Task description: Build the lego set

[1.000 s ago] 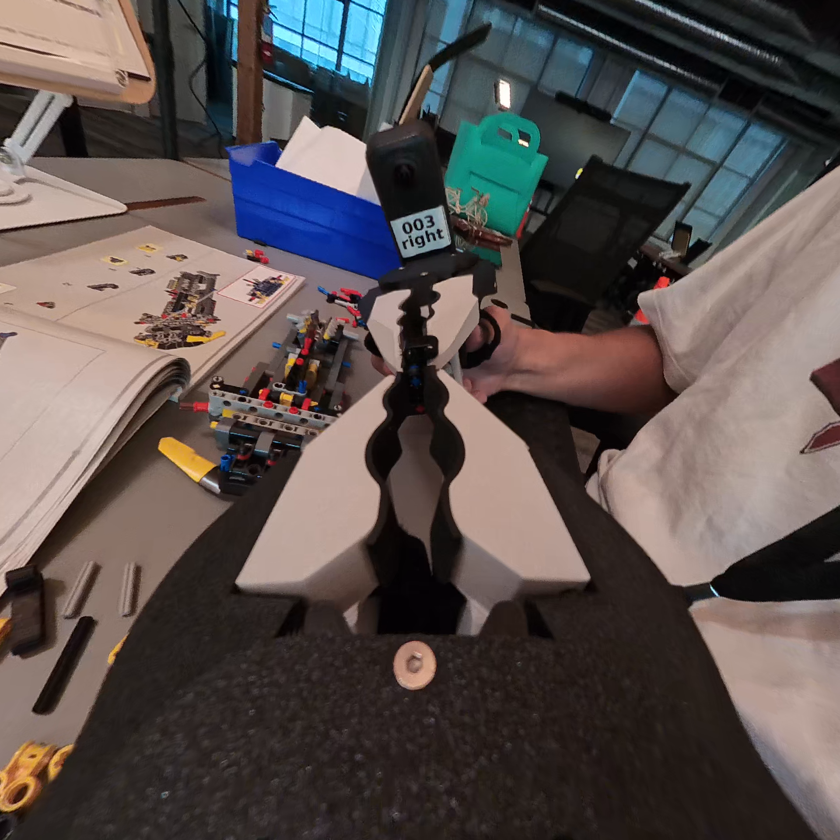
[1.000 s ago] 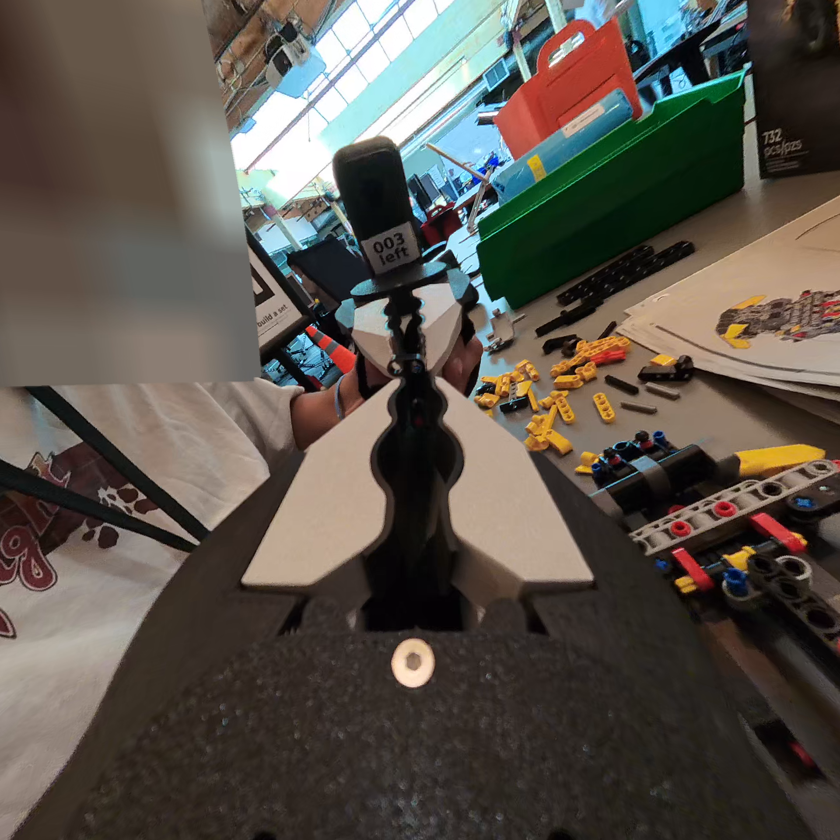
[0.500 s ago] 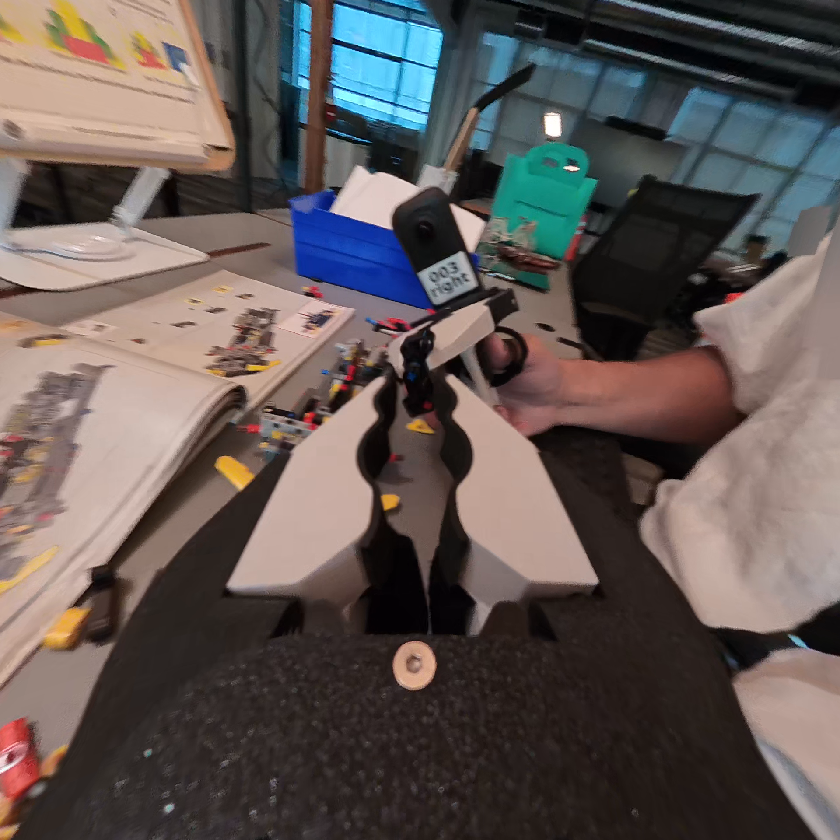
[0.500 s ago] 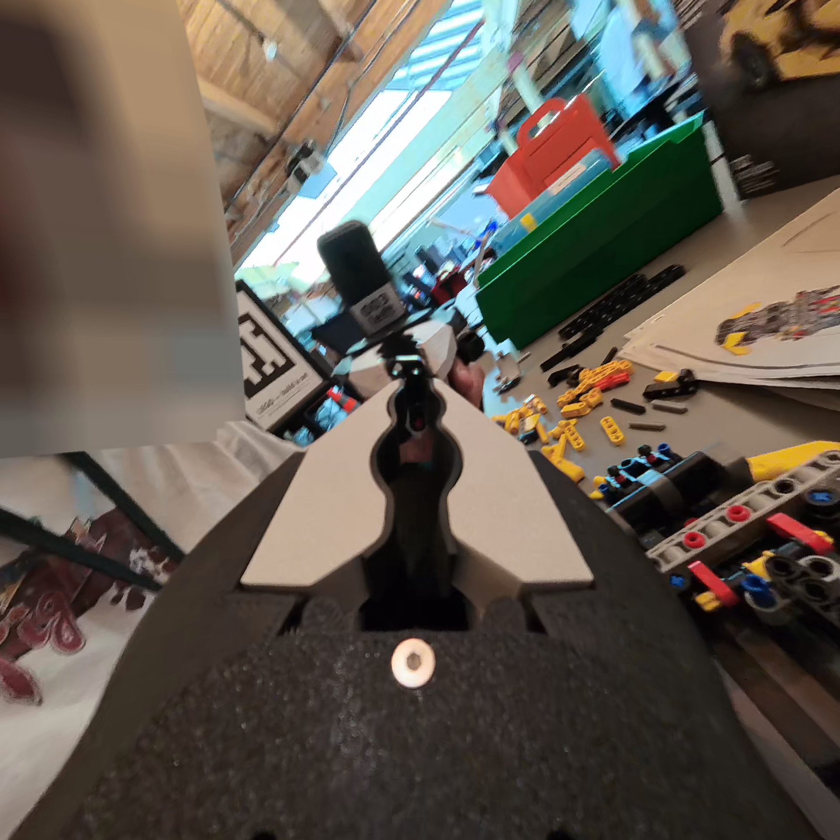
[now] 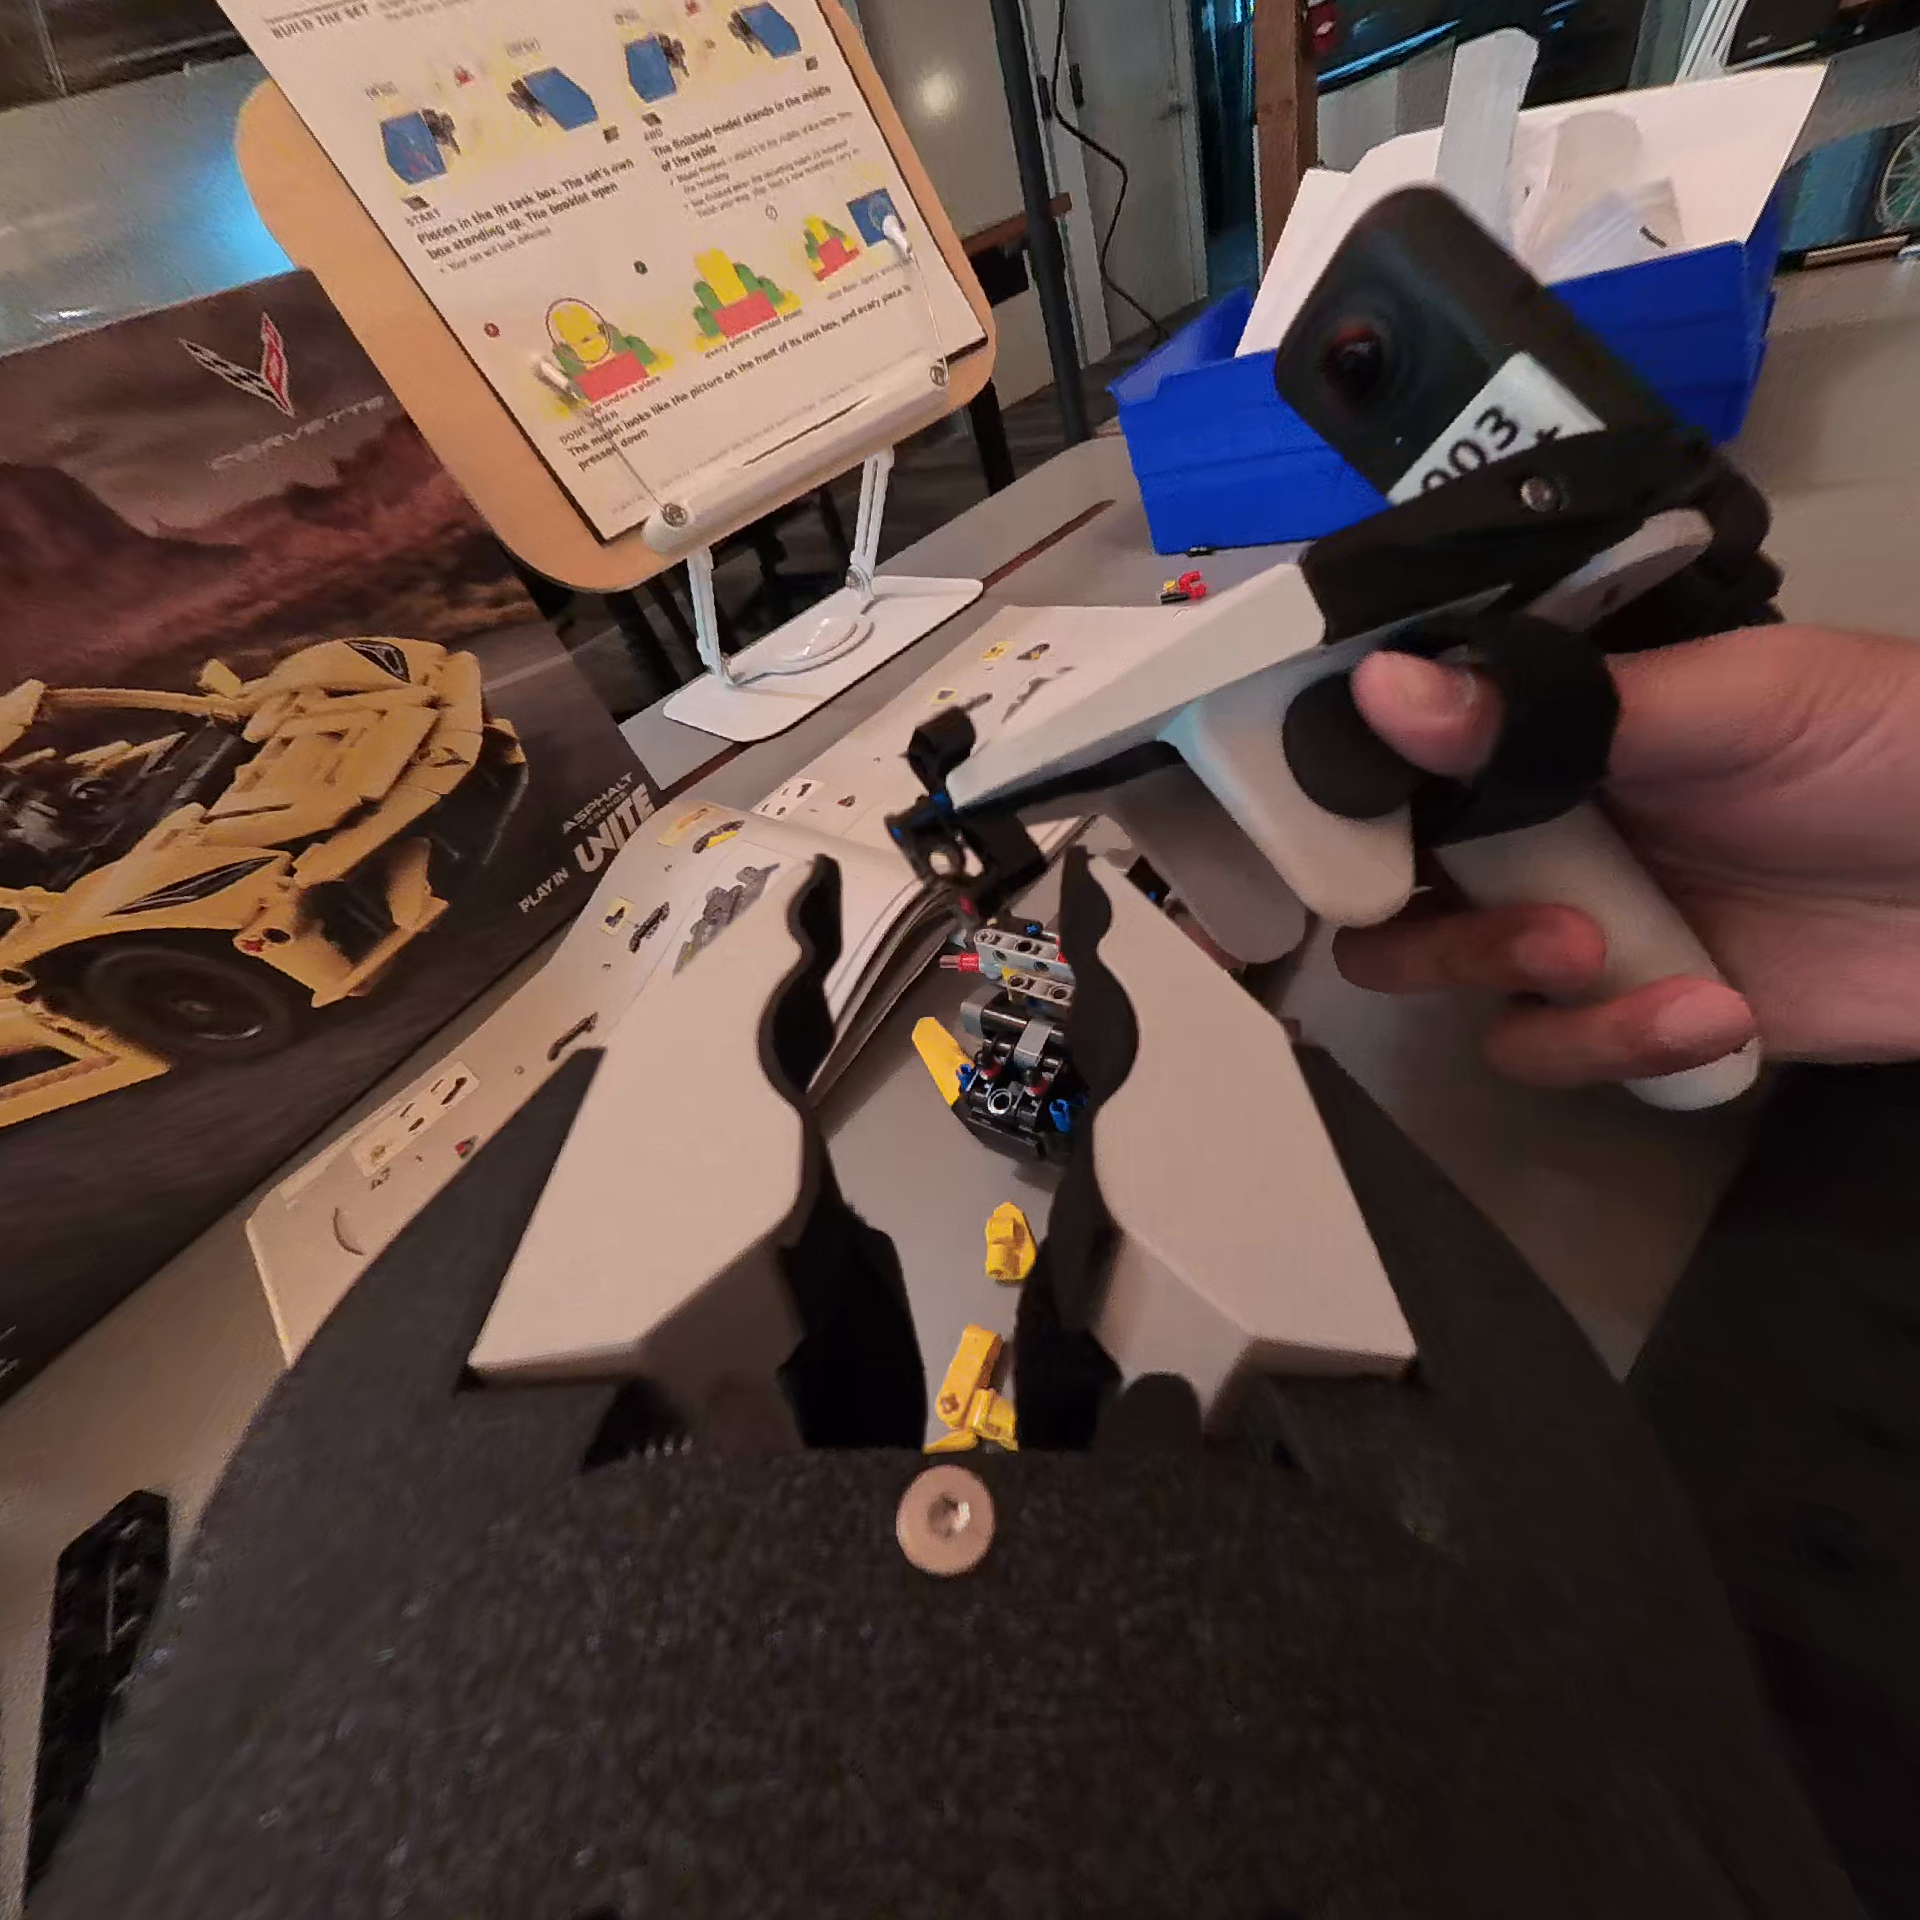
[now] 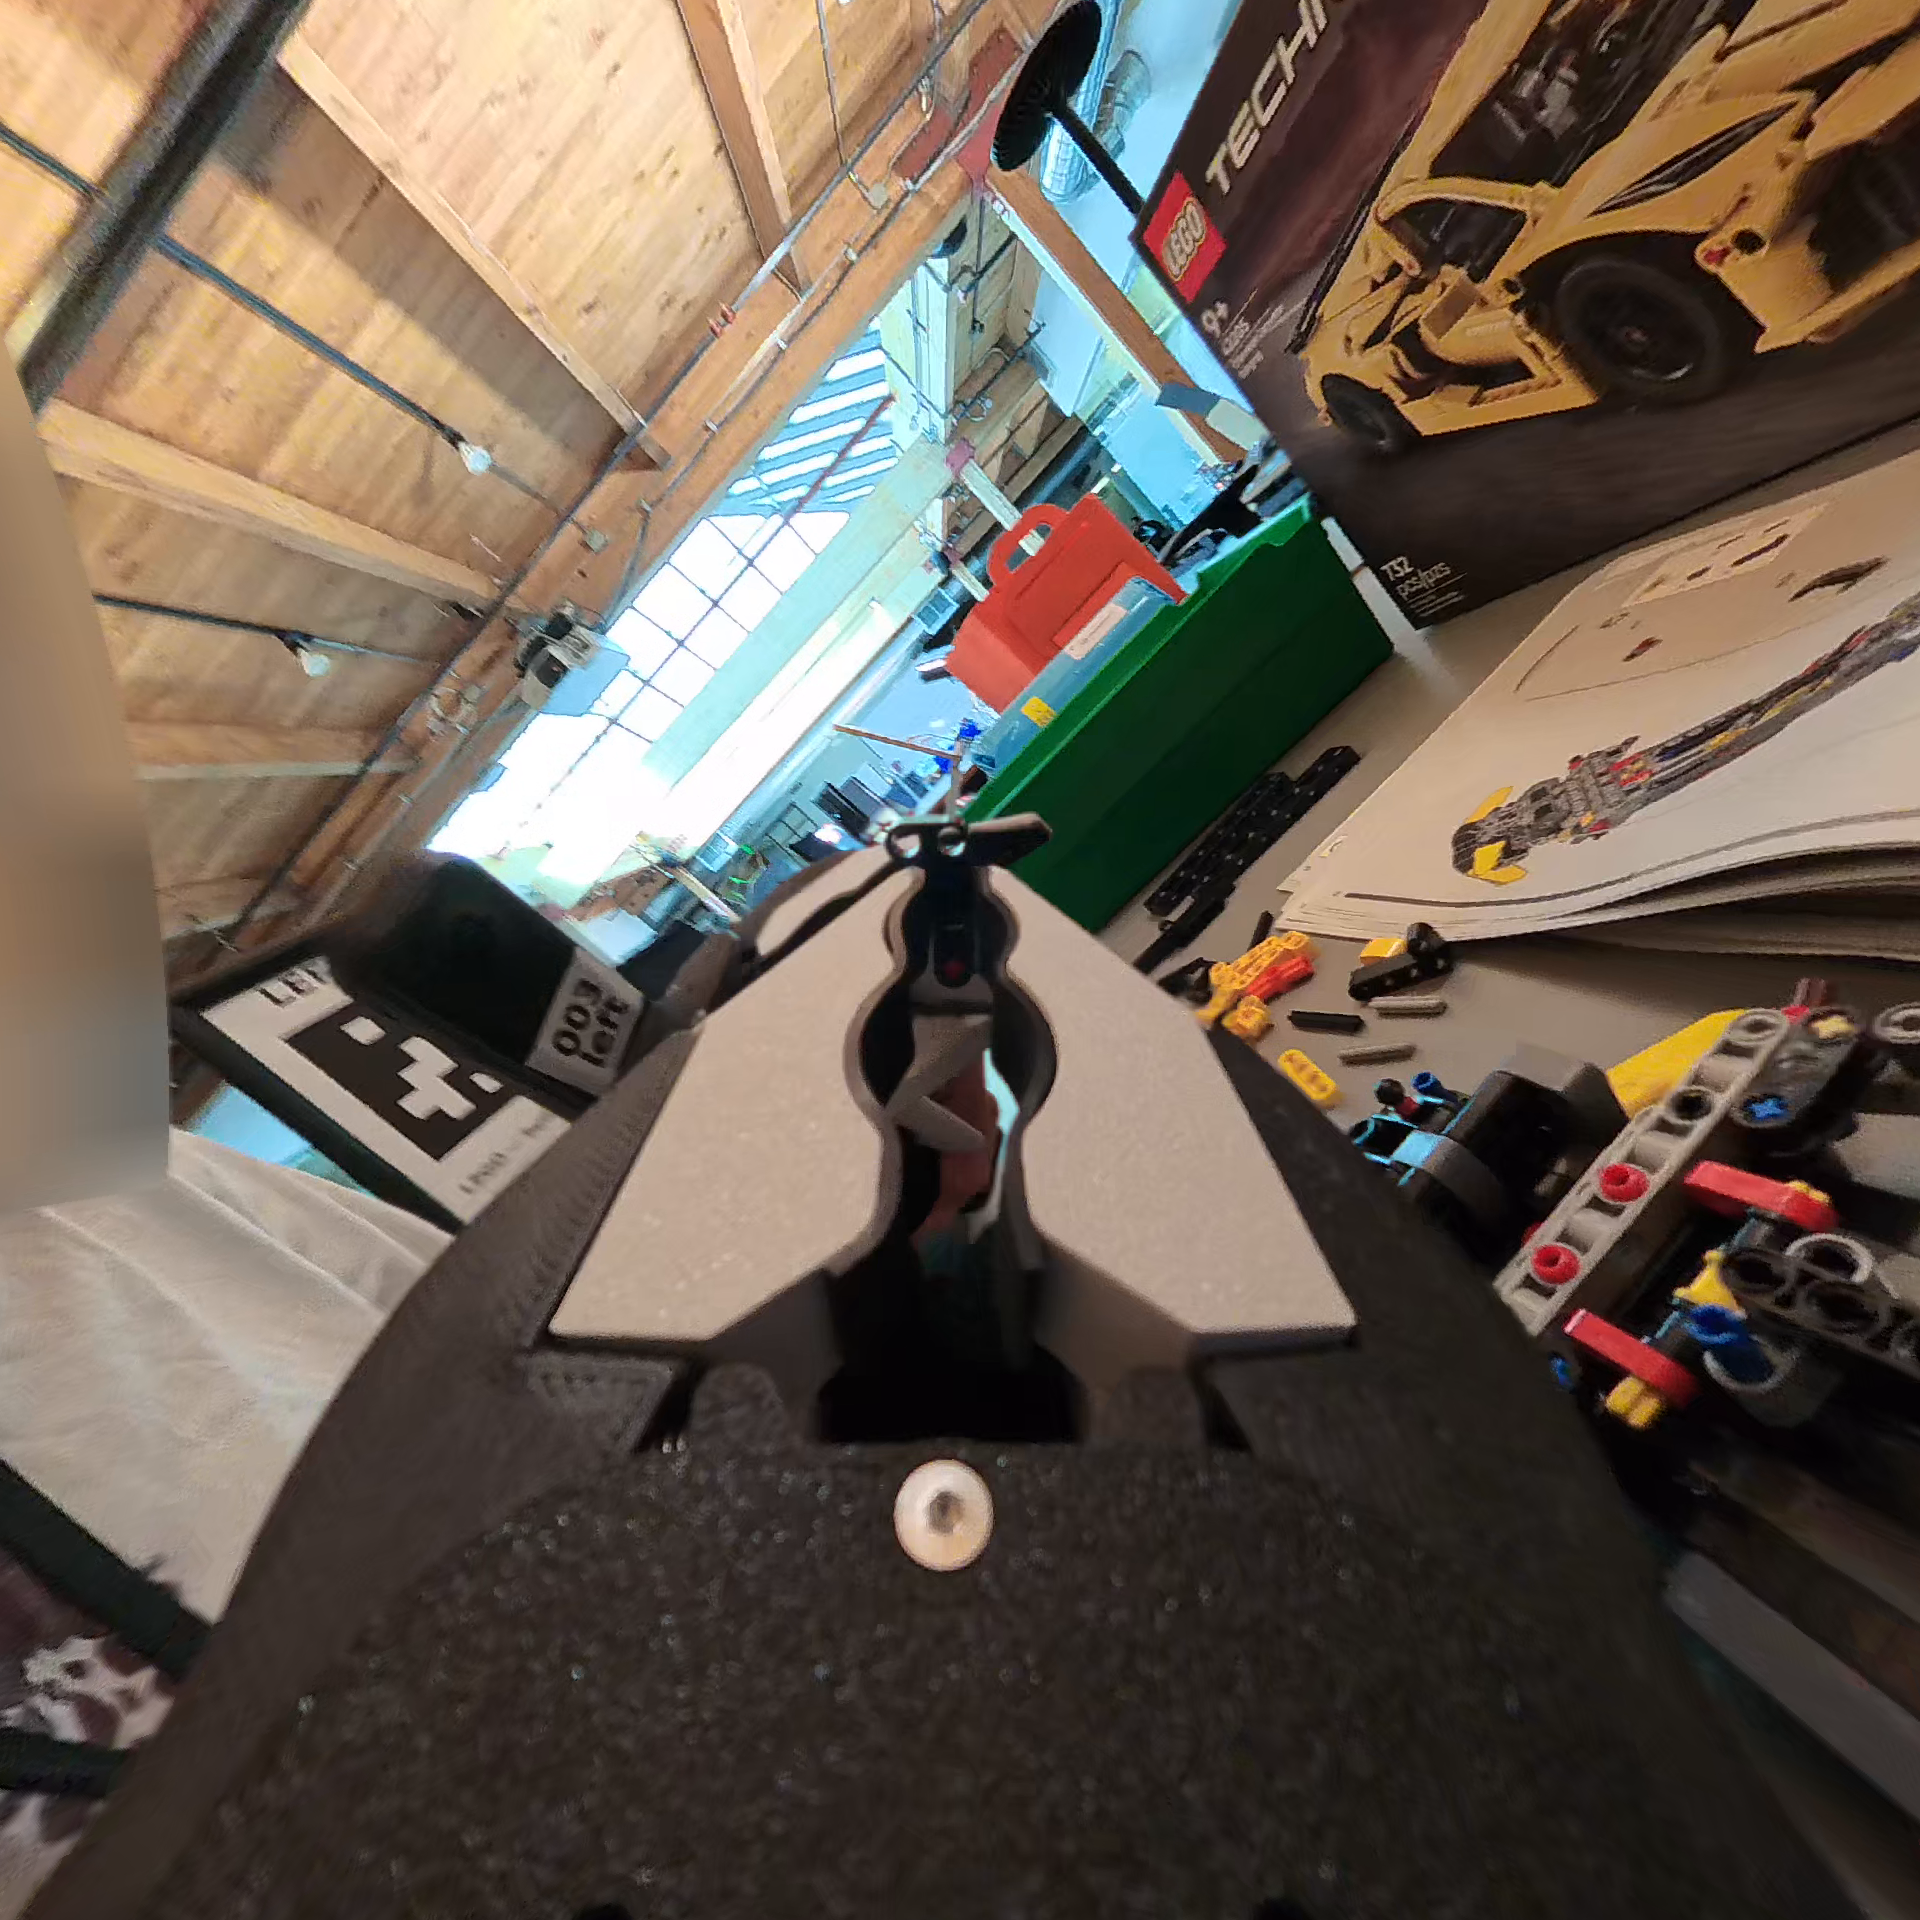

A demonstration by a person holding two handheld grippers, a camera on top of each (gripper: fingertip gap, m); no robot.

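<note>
My right gripper (image 6: 951,894) is shut on a small black lego piece (image 6: 961,836) with a red and a blue pin, held in the air. In the left wrist view the right gripper (image 5: 961,790) comes in from the right, a hand on its handle, with the black piece (image 5: 935,831) at its tip. My left gripper (image 5: 951,883) is open and empty, its fingers just below and either side of that piece. The partly built lego chassis (image 5: 1013,1049) lies on the table beyond; it also shows in the right wrist view (image 6: 1714,1195).
An open instruction booklet (image 6: 1662,790) and the lego box (image 5: 208,831) lie to the left of the chassis. Loose yellow pieces (image 5: 1006,1242) and black beams (image 6: 1247,831) are scattered on the table. A green bin (image 6: 1174,748), a blue bin (image 5: 1247,457) and a card stand (image 5: 623,260) are behind. The grippers are tip to tip, or close to it.
My left gripper has opened, let go of the black piece and swung left. My right gripper has kept the piece and tilted upward.
</note>
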